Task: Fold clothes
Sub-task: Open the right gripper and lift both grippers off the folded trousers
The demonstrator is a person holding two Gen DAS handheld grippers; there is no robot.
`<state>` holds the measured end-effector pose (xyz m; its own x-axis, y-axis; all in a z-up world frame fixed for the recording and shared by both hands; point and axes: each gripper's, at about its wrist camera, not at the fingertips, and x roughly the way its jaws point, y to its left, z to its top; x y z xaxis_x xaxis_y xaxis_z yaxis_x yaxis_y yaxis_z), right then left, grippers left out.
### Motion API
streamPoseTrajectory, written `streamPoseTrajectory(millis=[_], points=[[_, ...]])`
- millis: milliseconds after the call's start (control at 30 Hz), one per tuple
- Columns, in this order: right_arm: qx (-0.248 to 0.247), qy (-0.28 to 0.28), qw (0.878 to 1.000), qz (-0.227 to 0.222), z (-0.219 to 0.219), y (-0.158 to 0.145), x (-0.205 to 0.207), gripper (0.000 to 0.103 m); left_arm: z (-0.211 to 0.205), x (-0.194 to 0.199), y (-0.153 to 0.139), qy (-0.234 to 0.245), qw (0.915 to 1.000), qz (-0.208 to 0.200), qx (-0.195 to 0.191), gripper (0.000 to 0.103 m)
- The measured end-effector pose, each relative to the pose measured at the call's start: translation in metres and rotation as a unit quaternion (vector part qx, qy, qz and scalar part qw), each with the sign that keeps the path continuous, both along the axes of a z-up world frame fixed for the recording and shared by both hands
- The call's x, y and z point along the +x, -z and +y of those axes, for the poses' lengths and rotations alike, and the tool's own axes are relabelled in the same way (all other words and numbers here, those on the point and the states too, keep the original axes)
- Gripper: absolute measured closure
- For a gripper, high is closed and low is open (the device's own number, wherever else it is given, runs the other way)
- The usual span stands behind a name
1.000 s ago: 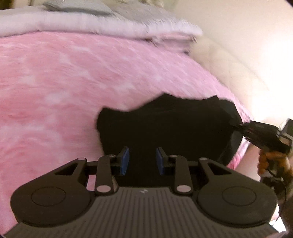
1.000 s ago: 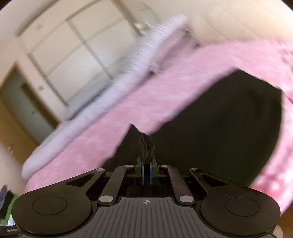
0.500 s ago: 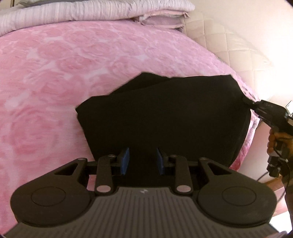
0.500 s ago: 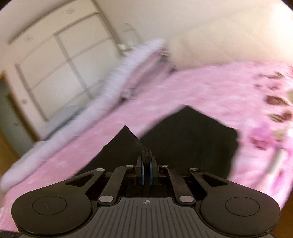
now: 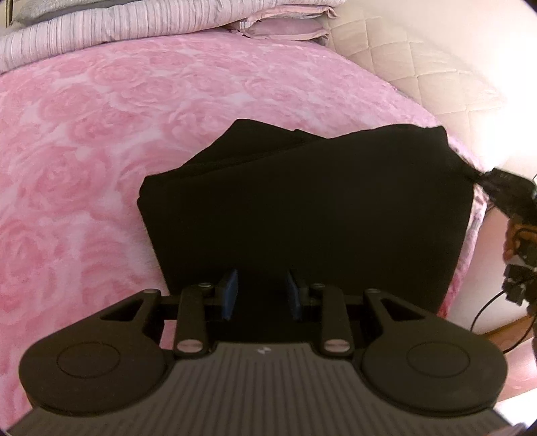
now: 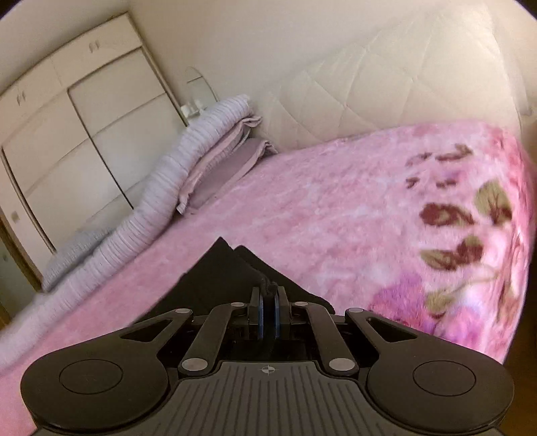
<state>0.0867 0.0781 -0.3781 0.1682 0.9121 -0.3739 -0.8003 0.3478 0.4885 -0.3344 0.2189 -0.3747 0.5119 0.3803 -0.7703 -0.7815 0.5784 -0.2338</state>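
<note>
A black garment (image 5: 302, 208) lies folded and spread on the pink rose-patterned bed cover (image 5: 84, 151). My left gripper (image 5: 261, 291) hovers over its near edge, blue pads apart, with only dark cloth showing behind the gap. At the garment's far right corner, my right gripper (image 5: 483, 176) pinches the fabric and pulls that corner into a point. In the right wrist view the right gripper (image 6: 267, 295) is shut on a bunched tuft of the black garment (image 6: 228, 268), which fans out ahead over the cover.
Folded striped bedding and pillows (image 5: 134, 23) line the far side of the bed. A quilted cream headboard (image 6: 386, 84) stands behind, and a white wardrobe (image 6: 77, 141) is at the left. A hand (image 5: 513, 234) holds the right gripper past the bed's right edge.
Both grippers have swept sideways across the bed with the garment. The black cloth now lies flatter and wider, and its right corner is drawn taut.
</note>
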Motion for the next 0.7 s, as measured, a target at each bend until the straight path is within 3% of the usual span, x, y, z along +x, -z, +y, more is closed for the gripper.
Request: streamPoseTrajectory(millis=[100,267,367,467,600,700], points=[[0.001,-0.002,1.000,-0.019,0.002,-0.001,-0.002,0.098,-0.001,0.006,0.000,0.004,1.0000,0.007,0.005,0.077],[-0.032,0.021,0.998,0.042,0.013,0.022,0.017,0.098,-0.001,0.012,0.001,0.004,0.9999,0.011,0.007,0.077],[-0.046,0.018,0.998,0.043,0.021,0.018,0.013,0.098,-0.001,0.013,0.002,0.002,0.9998,0.016,0.008,0.077],[-0.070,0.019,0.997,0.021,0.018,0.004,0.013,0.092,-0.001,0.014,0.001,-0.001,0.9997,0.021,0.010,0.077],[-0.065,0.058,0.994,-0.064,-0.004,-0.029,-0.007,0.083,-0.010,0.010,-0.011,-0.005,0.9995,0.024,0.018,0.077],[-0.052,0.017,0.996,-0.066,-0.018,-0.033,-0.027,0.082,-0.019,0.004,-0.019,-0.010,0.9993,0.026,0.025,0.077]])
